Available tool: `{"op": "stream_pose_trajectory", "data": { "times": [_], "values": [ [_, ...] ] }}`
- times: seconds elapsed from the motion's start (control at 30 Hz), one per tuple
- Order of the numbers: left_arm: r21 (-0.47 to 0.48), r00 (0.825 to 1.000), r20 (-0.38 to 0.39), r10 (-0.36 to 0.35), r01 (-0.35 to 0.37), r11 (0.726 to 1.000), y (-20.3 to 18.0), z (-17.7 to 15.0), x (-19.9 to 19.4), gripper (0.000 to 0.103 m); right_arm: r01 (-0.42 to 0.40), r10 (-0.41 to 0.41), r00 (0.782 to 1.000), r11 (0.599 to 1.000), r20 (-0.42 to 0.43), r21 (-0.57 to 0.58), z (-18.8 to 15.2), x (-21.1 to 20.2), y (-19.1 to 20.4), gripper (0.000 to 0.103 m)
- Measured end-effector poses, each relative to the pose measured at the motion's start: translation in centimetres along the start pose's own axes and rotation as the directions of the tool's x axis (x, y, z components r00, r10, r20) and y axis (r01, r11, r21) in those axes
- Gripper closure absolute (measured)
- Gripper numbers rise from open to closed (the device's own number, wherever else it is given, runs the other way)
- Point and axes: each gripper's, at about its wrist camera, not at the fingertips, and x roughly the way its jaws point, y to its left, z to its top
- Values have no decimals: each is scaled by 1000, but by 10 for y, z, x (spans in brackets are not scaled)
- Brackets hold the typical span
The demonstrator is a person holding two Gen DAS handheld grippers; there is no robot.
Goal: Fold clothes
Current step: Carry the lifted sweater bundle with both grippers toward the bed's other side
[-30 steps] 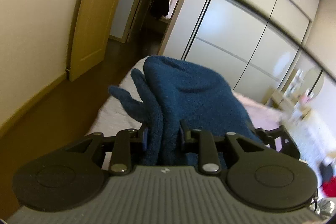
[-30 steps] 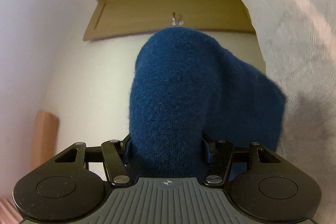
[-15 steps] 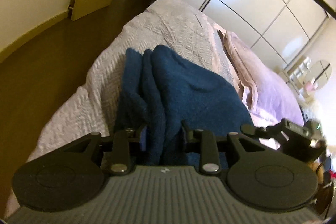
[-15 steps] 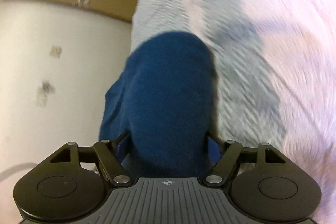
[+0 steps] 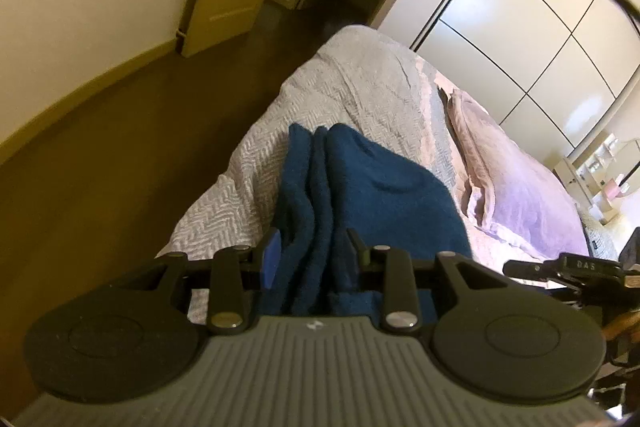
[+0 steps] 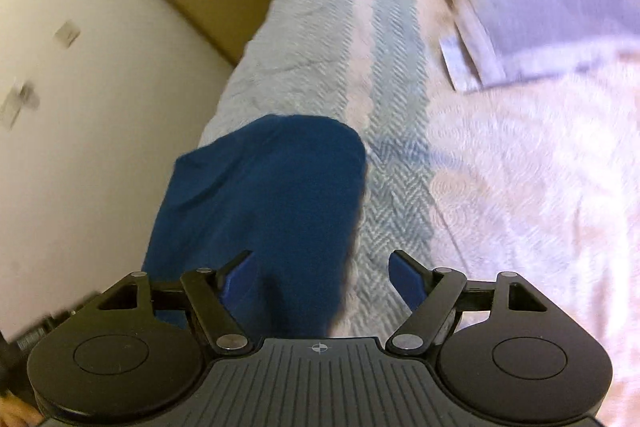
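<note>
The blue fleece garment (image 5: pixel 372 195) lies bunched on the bed (image 5: pixel 360 91) — not neat yet. The left claw (image 5: pixel 314 255) pinches its folds. The right claw (image 6: pixel 320 267) is spread wide, holding nothing.

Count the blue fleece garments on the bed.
1: a dark blue fleece garment bunched near the edge of the grey herringbone bedspread, between the left gripper fingers. Others could be hidden beneath it.

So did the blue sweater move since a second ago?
Yes. The blue sweater came down: in the left wrist view it was up against the wardrobe, and now it lies on the bed.
</note>
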Motion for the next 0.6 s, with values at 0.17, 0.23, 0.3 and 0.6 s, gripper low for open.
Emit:
{"op": "stream_pose_trajectory", "data": {
  "times": [0.17, 0.23, 0.3, 0.6],
  "values": [
    [88, 996, 56, 66, -71, 994, -25, -4, -28, 75, 1, -2, 1000, 999, -14, -40, -23, -28, 9, 27],
    [216, 991, 39, 128, -134, 967, -32, -7, -27, 74, 15, -16, 999, 999, -32, -31, -32, -42, 10, 27],
    [342, 981, 30, 192, -190, 920, -40, -10, -27, 74, 15, -15, 1000, 1000, -22, -4, -36, -57, 12, 27],
    [629, 832, 101, 546, -478, 613, 41, 26, 57, 73, 125, -136, 986, 987, 98, 105, -38, -40, 79, 27]
  ]
}}
